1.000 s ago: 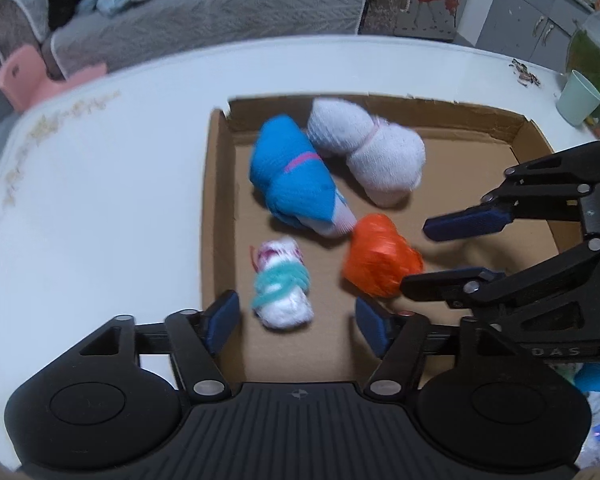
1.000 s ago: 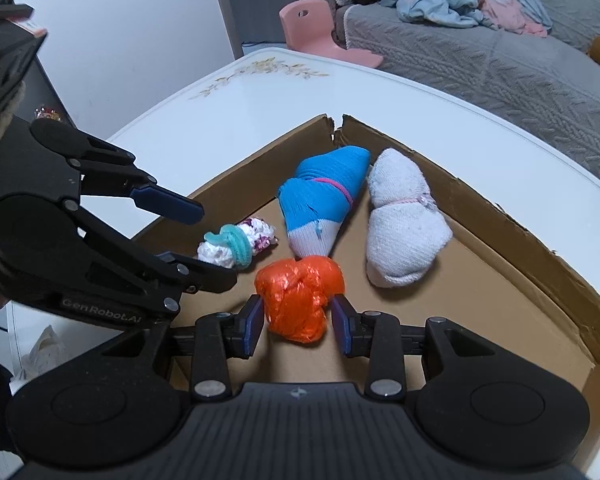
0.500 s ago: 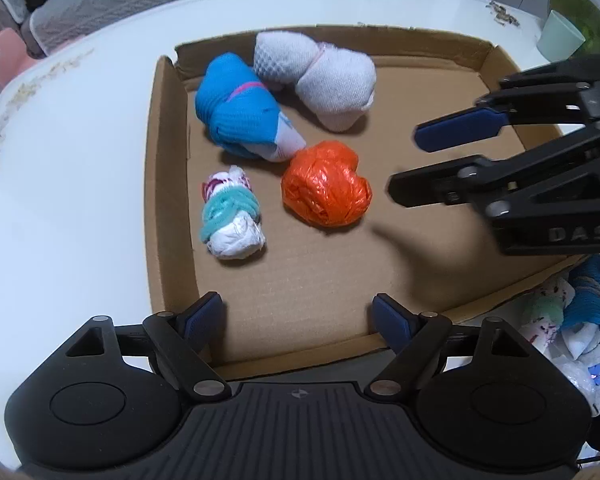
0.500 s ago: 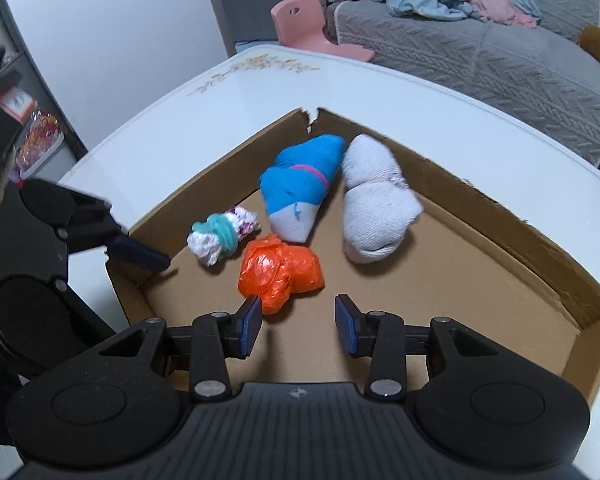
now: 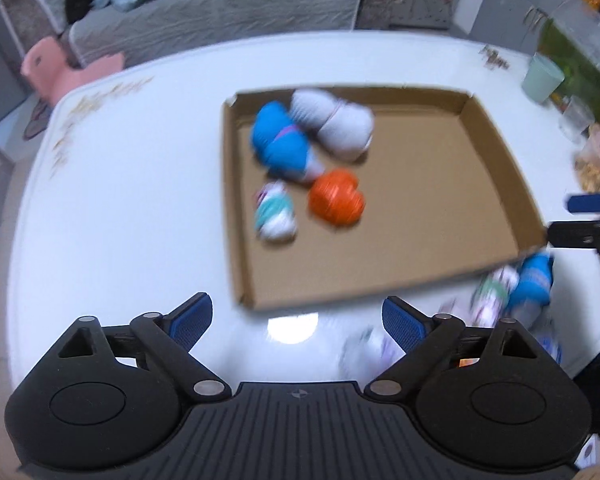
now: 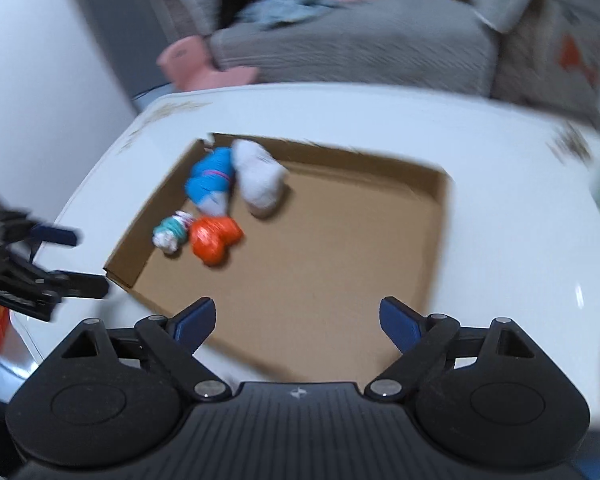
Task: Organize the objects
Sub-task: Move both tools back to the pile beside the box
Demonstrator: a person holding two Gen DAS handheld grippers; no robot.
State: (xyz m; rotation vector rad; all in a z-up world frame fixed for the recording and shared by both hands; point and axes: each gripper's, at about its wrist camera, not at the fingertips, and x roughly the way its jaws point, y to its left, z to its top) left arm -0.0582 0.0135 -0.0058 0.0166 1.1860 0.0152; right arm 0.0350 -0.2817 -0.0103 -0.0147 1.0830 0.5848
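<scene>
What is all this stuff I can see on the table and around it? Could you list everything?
shallow cardboard box: 1, brown, on white table
blue rolled sock bundle: 1, box's far corner
white rolled sock bundle: 1, beside the blue
orange crumpled bundle: 1, in box
small teal-banded white bundle: 1, next to orange
loose bundles: several, blurred, outside box
pale green cup: 1, table's edge
grey sofa: 1, behind
left gripper: black, blue pads, open, empty
right gripper: same, open, empty

A shallow box (image 5: 496, 160) sits on the desk (image 5: 139, 200). Four sock bundles (image 5: 275, 210) cluster in its far-left corner, touching or nearly so. More bundles (image 5: 530, 280) lie outside, by its near-right corner.
</scene>
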